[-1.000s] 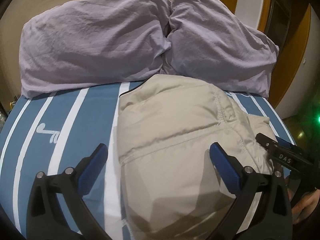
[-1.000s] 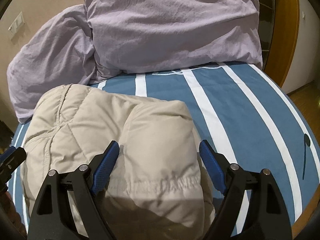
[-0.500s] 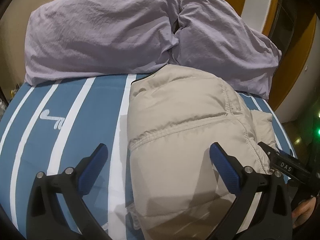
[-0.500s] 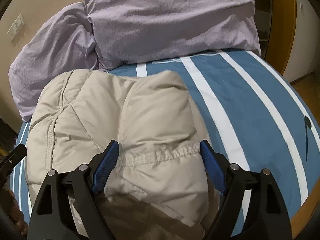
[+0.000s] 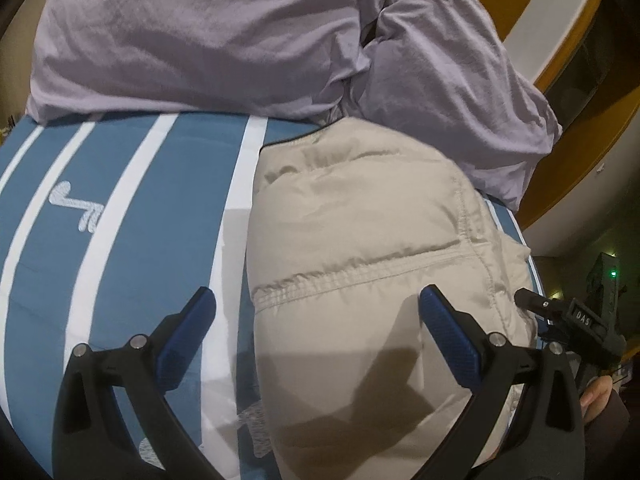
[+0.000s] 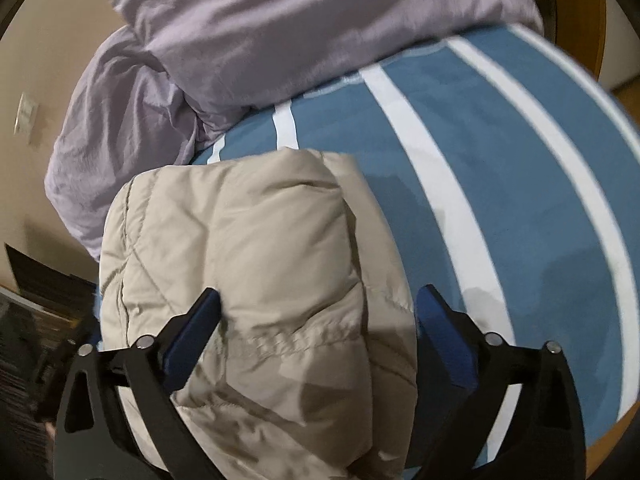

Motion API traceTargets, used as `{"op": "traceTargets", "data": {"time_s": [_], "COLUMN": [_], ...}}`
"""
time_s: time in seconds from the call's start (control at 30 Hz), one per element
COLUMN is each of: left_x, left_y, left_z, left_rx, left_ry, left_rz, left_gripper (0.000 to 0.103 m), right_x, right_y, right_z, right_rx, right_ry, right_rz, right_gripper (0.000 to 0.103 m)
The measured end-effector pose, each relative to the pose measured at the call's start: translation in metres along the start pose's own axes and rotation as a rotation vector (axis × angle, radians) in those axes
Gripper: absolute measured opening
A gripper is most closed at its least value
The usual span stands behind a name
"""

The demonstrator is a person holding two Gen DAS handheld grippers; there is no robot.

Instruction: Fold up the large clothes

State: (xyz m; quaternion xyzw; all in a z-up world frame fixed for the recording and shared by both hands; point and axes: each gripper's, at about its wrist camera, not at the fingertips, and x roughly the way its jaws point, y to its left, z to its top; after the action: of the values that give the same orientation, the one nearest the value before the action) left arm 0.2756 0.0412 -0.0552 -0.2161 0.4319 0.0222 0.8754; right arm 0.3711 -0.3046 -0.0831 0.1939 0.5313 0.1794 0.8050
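Beige quilted jacket [image 5: 360, 280], puffy and folded into a thick bundle, lies on a blue bedspread [image 5: 120, 208] with white stripes, its far edge touching the two lilac pillows [image 5: 200, 40] heaped at the head of the bed. The only readable writing is the white lettering "DAS" on a small black block on the right gripper's body, seen at the right edge of the left wrist view; a pale embroidered arrow-like mark [image 5: 76, 210] sits on the bedspread to the left of the jacket, too stylised to read as letters. The left gripper [image 5: 316, 320] hovers over the near left part of the bundle with its blue-padded fingers [image 5: 188, 332] spread wide, gripping nothing; one finger is over the bedspread and the other over the jacket. The right gripper [image 6: 318, 320] is likewise spread apart, its fingers [image 6: 192, 336] straddling the near end of the jacket [image 6: 260, 260] without pinching the cloth, and its shadow falls on the fabric. In the right wrist view the bedspread [image 6: 500, 160] stretches away to the right of the bundle and the pillows [image 6: 280, 20] are slightly blurred. A pale wall switch [image 6: 26, 118] shows on the beige wall at left, and orange-brown wooden trim [image 5: 580, 140] stands beyond the bed's right side. A fingertip of the person's hand [image 5: 596, 396] shows beside the right gripper's handle.
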Motion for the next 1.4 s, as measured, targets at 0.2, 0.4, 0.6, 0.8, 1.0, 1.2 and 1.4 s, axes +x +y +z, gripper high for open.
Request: {"op": "traceTargets", "data": {"time_s": [0.2, 0.4, 0.6, 0.8, 1.0, 1.2, 1.4], "left_x": [0.018, 0.036, 0.05, 0.051, 0.043, 0.029, 0.021], "left_y": [0.013, 0.024, 0.036, 0.038, 0.042, 0.055, 0.074], "left_z": [0.0, 0.002, -0.004, -0.004, 0.01, 0.045, 0.087], "left_rx": [-0.066, -0.153, -0.253, -0.284, -0.296, -0.282, -0.263], "left_ry": [0.044, 0.1, 0.123, 0.118, 0.1, 0.047, -0.009], "left_rz": [-0.063, -0.169, -0.27, -0.305, -0.337, -0.301, -0.253], "left_gripper": [0.101, 0.101, 0.101, 0.098, 0.077, 0.072, 0.072], "right_x": [0.02, 0.043, 0.05, 0.05, 0.047, 0.06, 0.074], "right_y": [-0.01, -0.018, -0.013, -0.01, -0.005, 0.031, 0.067], "right_z": [0.009, 0.013, 0.009, 0.009, 0.015, 0.032, 0.05], "right_rx": [0.035, 0.099, 0.11, 0.108, 0.117, 0.11, 0.105], "right_ry": [0.098, 0.213, 0.237, 0.224, 0.181, 0.153, 0.135], "right_rz": [0.093, 0.22, 0.295, 0.354, 0.42, 0.458, 0.484], "right_gripper": [0.102, 0.102, 0.102, 0.094, 0.066, 0.058, 0.058]}}
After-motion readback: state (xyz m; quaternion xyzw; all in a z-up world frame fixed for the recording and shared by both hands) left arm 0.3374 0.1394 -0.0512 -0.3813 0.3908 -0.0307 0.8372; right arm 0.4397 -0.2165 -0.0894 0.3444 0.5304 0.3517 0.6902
